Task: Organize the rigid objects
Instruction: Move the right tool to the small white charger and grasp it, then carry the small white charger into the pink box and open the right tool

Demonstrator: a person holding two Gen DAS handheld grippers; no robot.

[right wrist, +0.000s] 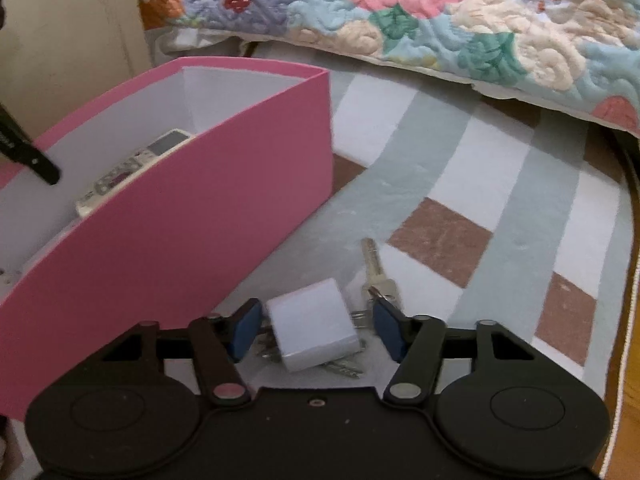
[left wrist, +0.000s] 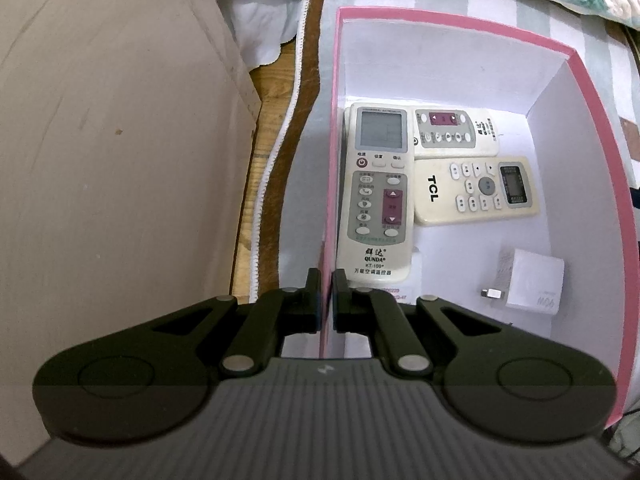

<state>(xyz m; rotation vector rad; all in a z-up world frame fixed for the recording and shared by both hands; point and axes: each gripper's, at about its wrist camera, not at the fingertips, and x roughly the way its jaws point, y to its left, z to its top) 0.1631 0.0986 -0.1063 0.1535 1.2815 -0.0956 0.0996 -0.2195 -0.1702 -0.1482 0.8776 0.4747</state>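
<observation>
Striped bedsheet (right wrist: 460, 184), floral quilt (right wrist: 400, 4) at 12 o'clock. Pink box (right wrist: 180, 216) wall hides remotes (left wrist: 376, 196) partly. Left gripper (left wrist: 327, 280) jaws clamped on box wall; right gripper (right wrist: 316, 332) jaws apart around white charger (right wrist: 312, 328); keys (right wrist: 376, 276) partly hidden.

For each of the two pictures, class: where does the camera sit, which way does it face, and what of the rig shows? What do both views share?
Left wrist: on the left gripper, looking steeply down into the pink box at three remotes; jaws shut on the box's wall.
Right wrist: on the right gripper, facing down and forward over the bedspread; jaws open around a white charger beside keys.
Shared: the pink box.
</observation>
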